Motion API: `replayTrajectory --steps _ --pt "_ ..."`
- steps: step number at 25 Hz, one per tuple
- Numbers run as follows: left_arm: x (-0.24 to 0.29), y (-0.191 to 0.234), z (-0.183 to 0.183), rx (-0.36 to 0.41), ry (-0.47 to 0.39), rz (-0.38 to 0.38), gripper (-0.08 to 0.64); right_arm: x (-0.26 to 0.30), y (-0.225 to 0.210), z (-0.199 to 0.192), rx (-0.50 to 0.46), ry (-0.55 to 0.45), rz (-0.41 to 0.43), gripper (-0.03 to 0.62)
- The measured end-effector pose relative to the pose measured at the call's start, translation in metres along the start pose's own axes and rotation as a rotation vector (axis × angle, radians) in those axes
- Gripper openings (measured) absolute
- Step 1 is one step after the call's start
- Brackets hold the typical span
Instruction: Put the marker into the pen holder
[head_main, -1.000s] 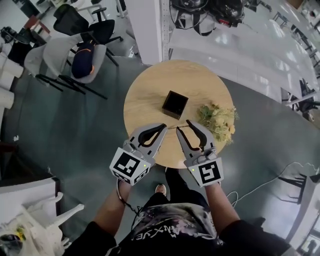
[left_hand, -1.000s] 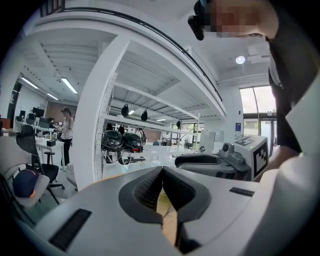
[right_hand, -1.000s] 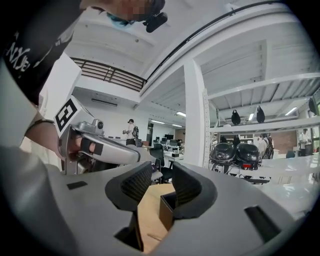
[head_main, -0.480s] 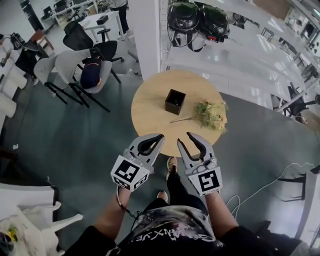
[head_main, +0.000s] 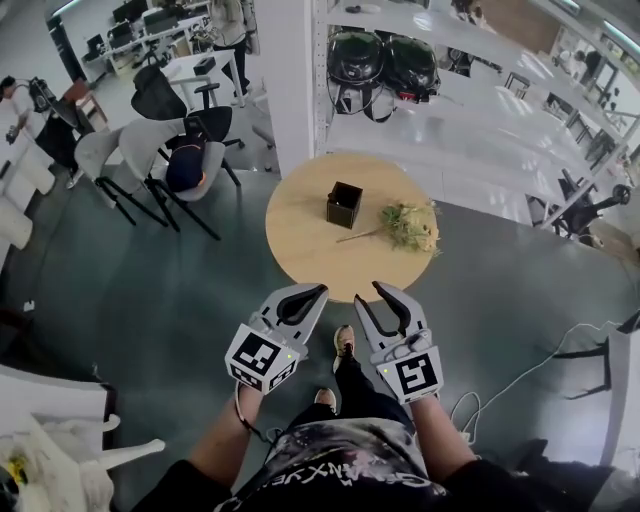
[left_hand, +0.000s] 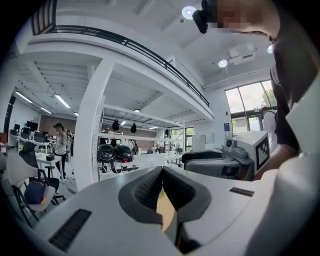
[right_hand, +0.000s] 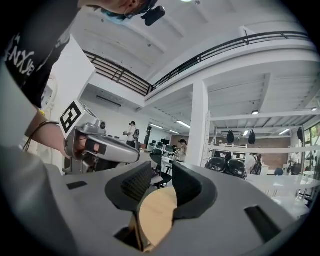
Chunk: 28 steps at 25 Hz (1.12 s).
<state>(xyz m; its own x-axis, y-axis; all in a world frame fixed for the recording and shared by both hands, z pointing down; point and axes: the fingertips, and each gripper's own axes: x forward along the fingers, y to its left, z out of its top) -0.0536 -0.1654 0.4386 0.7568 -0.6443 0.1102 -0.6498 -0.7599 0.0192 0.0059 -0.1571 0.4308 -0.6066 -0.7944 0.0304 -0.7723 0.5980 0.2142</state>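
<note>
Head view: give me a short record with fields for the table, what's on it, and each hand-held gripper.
table: round wooden table, ahead of the person
on table: black pen holder near the middle; bunch of dried flowers to its right
marker: none visible
left hand-held gripper: shut, empty, short of the table's near edge
right hand-held gripper: open, empty, short of the table's near edge

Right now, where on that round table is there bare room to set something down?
The table is bare on its left half, left of the black box, and along the near edge below the box. The right side is crowded by the dried flower bunch.
</note>
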Motion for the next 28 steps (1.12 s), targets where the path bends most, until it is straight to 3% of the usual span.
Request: replayTrajectory --steps 13,28 --pt "-0.037 -0.047 0.013 -0.024 0.015 -0.006 0.02 -0.064 0.024 0.026 0.014 0.043 -0.002 0.117" --pt "0.001 -0.082 0.045 -0.027 0.006 0.043 0.02 -0.098 -0.021 0.028 0.061 0.054 0.057 0.117"
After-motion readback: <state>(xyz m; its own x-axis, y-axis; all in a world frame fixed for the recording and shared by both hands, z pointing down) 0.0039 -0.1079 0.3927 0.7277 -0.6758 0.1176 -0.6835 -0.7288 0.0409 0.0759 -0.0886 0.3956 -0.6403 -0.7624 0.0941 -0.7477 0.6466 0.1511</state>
